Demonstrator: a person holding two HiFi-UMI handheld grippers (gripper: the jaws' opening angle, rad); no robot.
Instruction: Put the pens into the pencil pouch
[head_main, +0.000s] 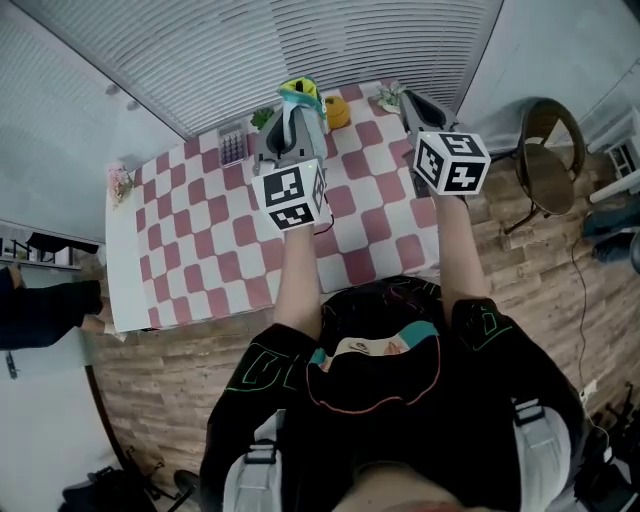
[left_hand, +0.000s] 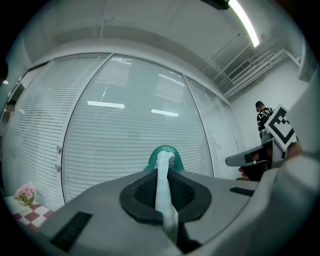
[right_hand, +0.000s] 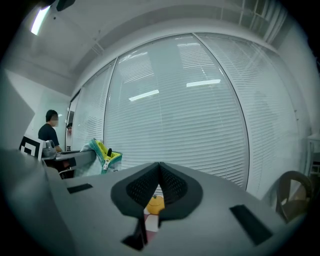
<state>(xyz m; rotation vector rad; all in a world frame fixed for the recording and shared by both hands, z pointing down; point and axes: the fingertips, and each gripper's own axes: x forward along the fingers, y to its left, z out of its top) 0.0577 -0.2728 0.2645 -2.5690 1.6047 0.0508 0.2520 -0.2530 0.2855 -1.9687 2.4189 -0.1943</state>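
Note:
The pencil pouch (head_main: 299, 94), pale teal with a yellow lining and a green zip edge, hangs above the far part of the checkered table (head_main: 210, 250). My left gripper (head_main: 292, 110) is shut on its fabric. In the left gripper view a strip of pale pouch cloth (left_hand: 163, 192) runs between the closed jaws (left_hand: 162, 170), and the green zip edge (left_hand: 163, 150) arches over the tips. My right gripper (head_main: 415, 103) is level to the right of the pouch, shut with nothing in it (right_hand: 159, 172). In the right gripper view the pouch (right_hand: 103, 154) hangs open-mouthed at the left. No pen shows.
A round orange object (head_main: 337, 112) sits at the table's far edge, also visible through the right jaws' lower gap (right_hand: 155, 204). A small plant (head_main: 387, 97), a calculator-like item (head_main: 232, 147) and pink flowers (head_main: 120, 183) stand on the table. A chair (head_main: 547, 160) is at the right.

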